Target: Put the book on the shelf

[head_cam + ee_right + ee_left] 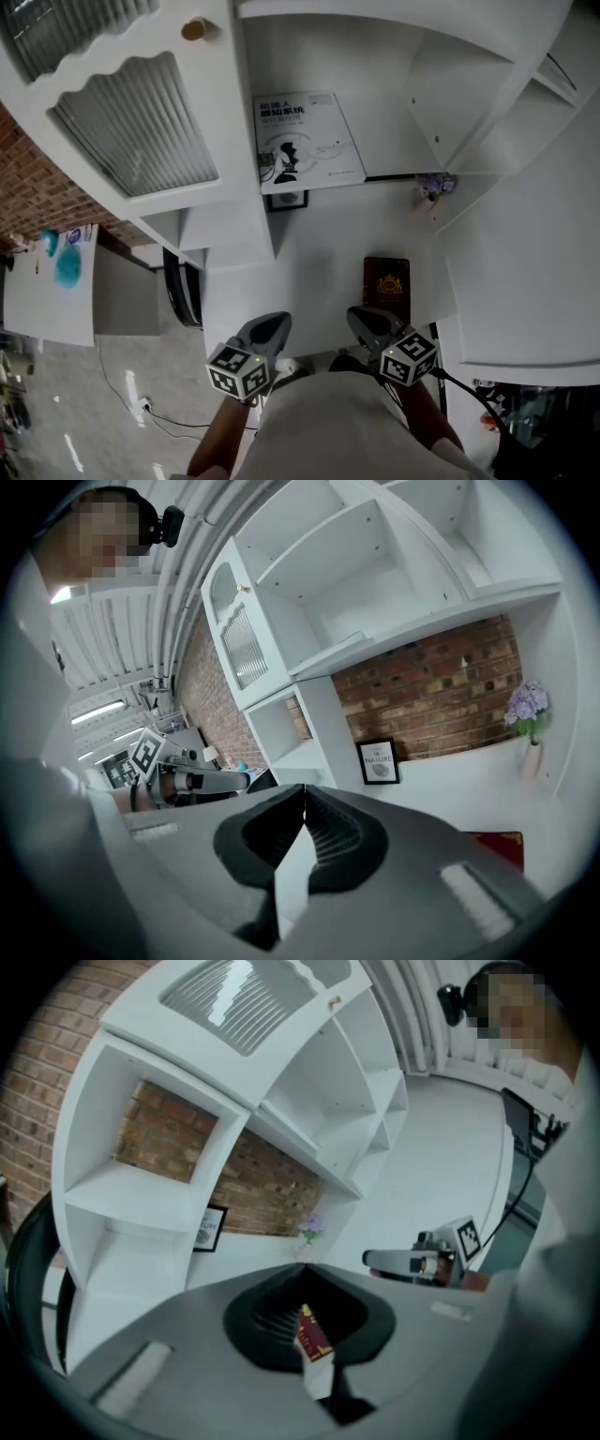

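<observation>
Nothing done yet: my left gripper [270,326] and right gripper [362,321] jaws are clenched empty, red book [386,289] lying on the desk [319,267], not the shelf [375,56].

The shelf [394,56] and desk [319,253] look smooth, faintly glossy white, the cabinet door [141,122] has ribbed glass, the brick wall [431,686] is rough, the red book [386,289] smooth-covered, and the left tongs [277,321] and right tongs [359,316] matt grey plastic.
</observation>
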`<move>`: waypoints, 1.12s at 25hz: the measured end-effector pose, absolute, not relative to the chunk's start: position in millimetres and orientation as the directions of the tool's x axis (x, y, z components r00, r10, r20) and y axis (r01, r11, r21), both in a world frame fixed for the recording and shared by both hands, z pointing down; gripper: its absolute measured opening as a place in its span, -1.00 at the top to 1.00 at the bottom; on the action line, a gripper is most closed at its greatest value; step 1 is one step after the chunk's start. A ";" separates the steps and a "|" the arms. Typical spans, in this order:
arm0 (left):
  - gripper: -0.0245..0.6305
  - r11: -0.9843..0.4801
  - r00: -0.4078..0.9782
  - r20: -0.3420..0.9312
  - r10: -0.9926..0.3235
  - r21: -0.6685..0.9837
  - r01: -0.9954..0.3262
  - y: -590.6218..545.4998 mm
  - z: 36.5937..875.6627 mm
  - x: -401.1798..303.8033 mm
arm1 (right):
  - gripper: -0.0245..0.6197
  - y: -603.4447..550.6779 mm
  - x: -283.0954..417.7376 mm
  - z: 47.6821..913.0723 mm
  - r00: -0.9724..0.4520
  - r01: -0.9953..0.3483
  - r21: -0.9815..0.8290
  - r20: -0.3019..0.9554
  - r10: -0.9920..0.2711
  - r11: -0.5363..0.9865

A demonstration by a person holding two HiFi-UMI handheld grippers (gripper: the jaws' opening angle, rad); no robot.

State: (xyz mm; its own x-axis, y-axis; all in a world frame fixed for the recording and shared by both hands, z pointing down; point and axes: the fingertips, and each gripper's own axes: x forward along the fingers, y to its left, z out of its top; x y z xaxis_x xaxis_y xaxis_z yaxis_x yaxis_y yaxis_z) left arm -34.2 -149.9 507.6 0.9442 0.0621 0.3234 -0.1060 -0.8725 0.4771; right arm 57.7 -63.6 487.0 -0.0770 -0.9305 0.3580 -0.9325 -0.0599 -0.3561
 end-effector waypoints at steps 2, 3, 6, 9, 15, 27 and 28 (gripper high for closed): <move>0.90 -0.878 0.940 0.328 0.088 0.471 -0.082 -142.2 512.5 -28.8 | 0.91 -54.0 61.8 492.4 -0.057 -0.932 -0.352 0.372 -0.926 -0.085; 0.90 -0.883 0.938 0.333 0.101 0.465 -0.070 -138.1 514.7 -25.4 | 0.91 -49.2 64.2 494.5 -0.048 -0.932 -0.349 0.378 -0.925 -0.094; 0.90 -0.897 0.928 0.352 0.125 0.439 -0.046 -125.6 520.9 -14.5 | 0.91 -33.7 71.5 501.5 -0.042 -0.936 -0.337 0.395 -0.918 -0.102; 0.90 -0.906 0.924 0.364 0.117 0.421 -0.051 -113.5 525.3 -1.0 | 0.91 -16.1 85.9 509.1 -0.042 -0.940 -0.326 0.413 -0.910 -0.104; 0.90 -0.895 0.916 0.387 0.101 0.438 -0.087 -69.5 540.9 31.1 | 0.91 32.6 131.1 524.5 -0.047 -0.941 -0.319 0.461 -0.886 -0.116; 0.90 -0.881 0.859 0.506 0.075 0.438 -0.181 21.6 612.8 90.0 | 0.91 131.5 201.3 600.1 -0.144 -0.926 -0.366 0.575 -0.805 -0.096; 0.90 -0.879 0.850 0.522 0.072 0.436 -0.193 28.4 621.2 92.1 | 0.91 137.6 205.2 607.3 -0.161 -0.924 -0.373 0.582 -0.797 -0.086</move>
State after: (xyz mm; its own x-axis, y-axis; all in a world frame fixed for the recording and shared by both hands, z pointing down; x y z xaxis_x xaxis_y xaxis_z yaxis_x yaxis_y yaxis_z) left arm 92.1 28.4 621.2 0.8501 0.0717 0.5218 -0.1932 -0.8791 0.4357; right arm 205.2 137.6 607.3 -0.1606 -0.7973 0.5818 -0.9240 -0.0857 -0.3726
